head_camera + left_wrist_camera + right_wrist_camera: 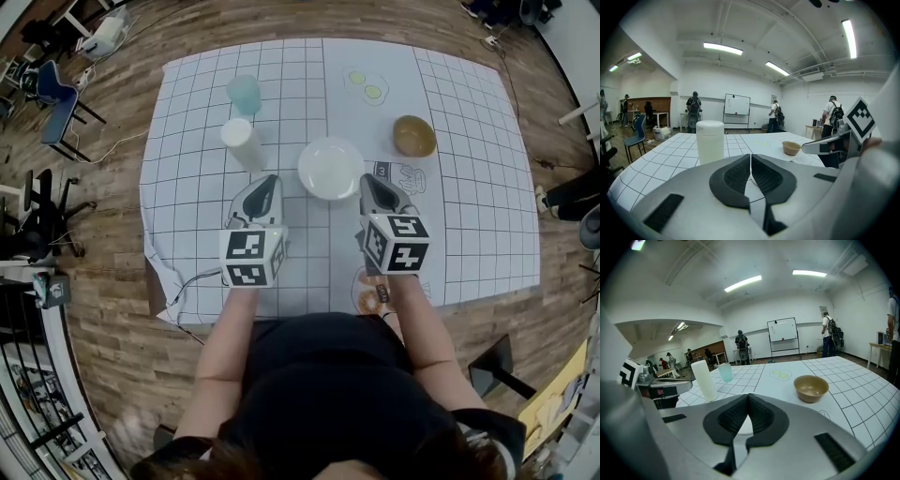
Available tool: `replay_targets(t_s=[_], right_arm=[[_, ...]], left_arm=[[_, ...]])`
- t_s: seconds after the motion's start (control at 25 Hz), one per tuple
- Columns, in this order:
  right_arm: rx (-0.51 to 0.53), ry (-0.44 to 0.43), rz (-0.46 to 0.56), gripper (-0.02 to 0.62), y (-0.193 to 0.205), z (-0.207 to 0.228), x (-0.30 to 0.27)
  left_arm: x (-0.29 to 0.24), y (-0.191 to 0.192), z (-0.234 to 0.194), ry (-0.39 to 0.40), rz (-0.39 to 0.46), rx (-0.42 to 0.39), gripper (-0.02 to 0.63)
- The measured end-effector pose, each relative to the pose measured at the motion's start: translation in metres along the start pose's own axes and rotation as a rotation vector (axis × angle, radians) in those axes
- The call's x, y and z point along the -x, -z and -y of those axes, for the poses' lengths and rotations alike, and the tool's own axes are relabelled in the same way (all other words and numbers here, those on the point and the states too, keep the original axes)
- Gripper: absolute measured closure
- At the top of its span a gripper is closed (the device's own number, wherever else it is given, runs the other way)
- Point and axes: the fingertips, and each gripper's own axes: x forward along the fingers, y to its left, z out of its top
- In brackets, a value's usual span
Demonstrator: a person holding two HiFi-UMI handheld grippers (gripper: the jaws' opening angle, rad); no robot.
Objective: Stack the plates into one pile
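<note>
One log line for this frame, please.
left gripper: shut, empty | right gripper: shut, empty | white plate: on table, just ahead of both

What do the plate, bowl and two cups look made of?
Plate: smooth white with a slight sheen, ceramic or melamine.
Bowl: matte tan, likely plastic.
White cup: opaque, matte, probably plastic.
Blue cup: light shows through, so frosted plastic.

The gridded table (469, 234) bore a white plate (331, 168) centrally, a tan bowl (413, 136) right, white canister (243, 142) and blue cup (244, 94) left.
</note>
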Motion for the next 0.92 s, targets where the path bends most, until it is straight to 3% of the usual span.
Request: replay_targets(t_s=[0.92], right_arm=[[-0.005, -0.014, -0.014, 0.578, 0.0066, -0.0021, 0.0011]], left_arm=[[0.0019, 0.0082, 0.0024, -0.006, -0.044, 0.018, 0.578]])
